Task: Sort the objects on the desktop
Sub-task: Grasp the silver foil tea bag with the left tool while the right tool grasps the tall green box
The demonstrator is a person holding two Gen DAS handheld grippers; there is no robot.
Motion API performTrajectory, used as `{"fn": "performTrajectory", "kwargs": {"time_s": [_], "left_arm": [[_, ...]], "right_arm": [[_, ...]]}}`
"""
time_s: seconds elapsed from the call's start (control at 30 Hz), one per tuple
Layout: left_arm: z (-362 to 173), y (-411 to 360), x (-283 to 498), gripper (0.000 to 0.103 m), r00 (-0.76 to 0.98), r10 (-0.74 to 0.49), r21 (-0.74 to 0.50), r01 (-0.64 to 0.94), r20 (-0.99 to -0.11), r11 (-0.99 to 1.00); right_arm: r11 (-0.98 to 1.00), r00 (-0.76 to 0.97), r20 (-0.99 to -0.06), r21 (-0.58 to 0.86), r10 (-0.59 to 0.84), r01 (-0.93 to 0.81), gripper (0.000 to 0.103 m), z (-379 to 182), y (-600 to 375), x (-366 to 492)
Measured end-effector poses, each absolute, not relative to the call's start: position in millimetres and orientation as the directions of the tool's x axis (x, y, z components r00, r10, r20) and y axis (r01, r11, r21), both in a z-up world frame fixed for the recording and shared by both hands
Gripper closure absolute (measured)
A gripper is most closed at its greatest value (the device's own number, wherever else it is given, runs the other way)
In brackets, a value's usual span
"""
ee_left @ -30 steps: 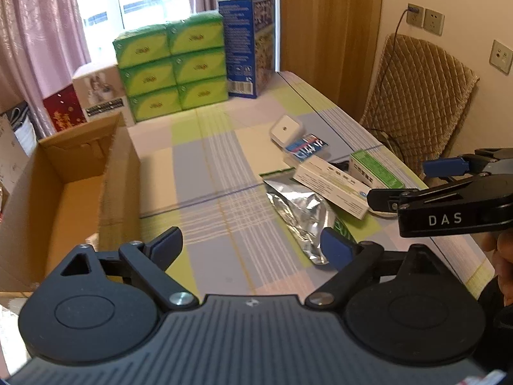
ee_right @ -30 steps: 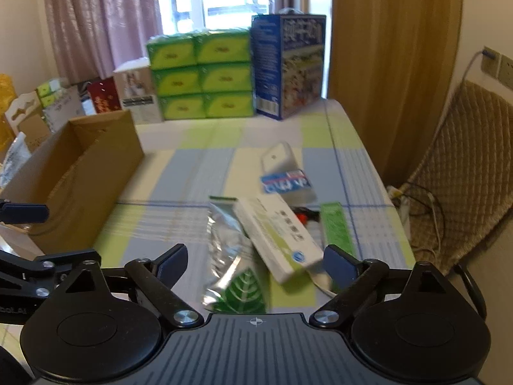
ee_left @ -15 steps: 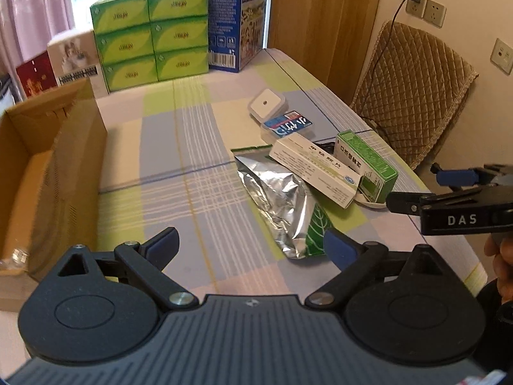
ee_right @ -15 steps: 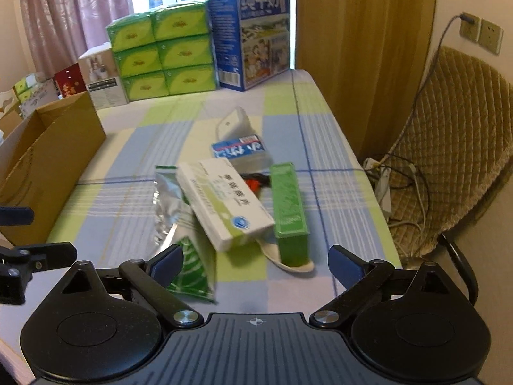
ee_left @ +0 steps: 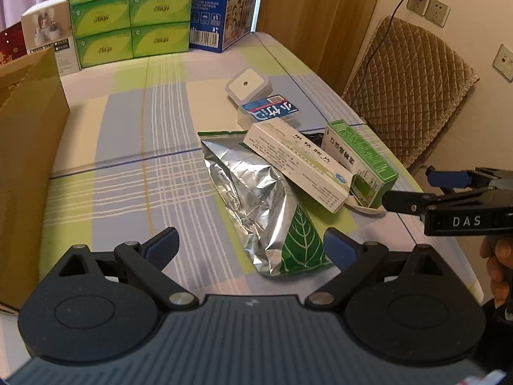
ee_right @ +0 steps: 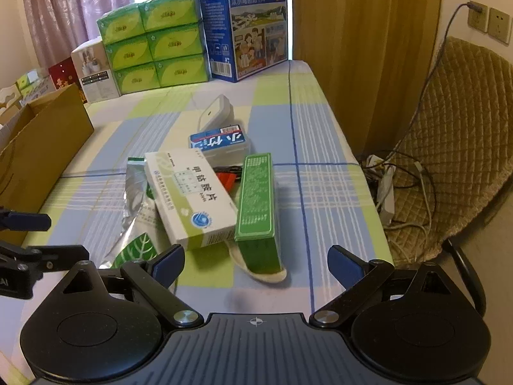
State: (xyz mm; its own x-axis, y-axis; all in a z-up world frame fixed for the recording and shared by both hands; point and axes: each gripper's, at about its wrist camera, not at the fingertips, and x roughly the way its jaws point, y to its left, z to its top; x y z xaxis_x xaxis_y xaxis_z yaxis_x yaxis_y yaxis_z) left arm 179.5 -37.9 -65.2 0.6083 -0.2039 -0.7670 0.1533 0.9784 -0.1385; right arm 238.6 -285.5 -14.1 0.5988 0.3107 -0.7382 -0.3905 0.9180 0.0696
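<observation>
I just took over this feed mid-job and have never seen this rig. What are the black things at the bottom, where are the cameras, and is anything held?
There is no robot arm: a person holds a pair of tongs in each hand, with a camera on each looking forward along its fingers. The left tongs and right tongs are both open and empty. On the checked tablecloth lie a foil pouch, a white medicine box, a green box and a blue-labelled case. A cardboard box stands at the left.

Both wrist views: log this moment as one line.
left tongs open, empty | right tongs open, empty | nearest right: green box | cardboard box left
</observation>
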Motion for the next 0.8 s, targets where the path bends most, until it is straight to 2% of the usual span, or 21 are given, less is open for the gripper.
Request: {"fn": "performTrajectory", "kwargs": {"time_s": [0.07,0.13,0.33,0.43,0.73,0.8], "left_arm": [[-69.7,-39.0,184.4,0.008,0.605,-0.208,-0.146,0.151,-0.768,0.978],[-75.8,-39.7,190.5,0.009,0.597,-0.223,-0.164,0.153,-0.77,0.975],[-95.3,-44.4,209.9,0.009,0.573,-0.272,-0.234,0.141,-0.773,0.962],[-102.7,-48.9,218.4,0.009,0.567,-0.284,-0.251,0.138,-0.773,0.958],[-122.6,-50.2,236.5,0.02,0.536,-0.289,-0.267,0.119,-0.793,0.956],[-122.0,-49.9,236.1,0.032,0.535,-0.304,-0.276,0.134,-0.789,0.952]], "right_arm": [[0.911,0.597,-0.739,0.058,0.314,-0.407,0.014,-15.9,-283.1,245.5],[0.904,0.59,-0.745,0.04,0.31,-0.425,0.028,-19.1,-278.6,253.3],[0.882,0.575,-0.762,-0.009,0.299,-0.47,0.04,-33.4,-262.9,271.7],[0.88,0.566,-0.772,-0.019,0.29,-0.475,0.05,-40.0,-257.7,278.6],[0.879,0.571,-0.783,-0.067,0.247,-0.472,0.073,-51.5,-250.3,284.7],[0.882,0.576,-0.781,-0.07,0.242,-0.466,0.075,-51.7,-251.1,284.0]]}}
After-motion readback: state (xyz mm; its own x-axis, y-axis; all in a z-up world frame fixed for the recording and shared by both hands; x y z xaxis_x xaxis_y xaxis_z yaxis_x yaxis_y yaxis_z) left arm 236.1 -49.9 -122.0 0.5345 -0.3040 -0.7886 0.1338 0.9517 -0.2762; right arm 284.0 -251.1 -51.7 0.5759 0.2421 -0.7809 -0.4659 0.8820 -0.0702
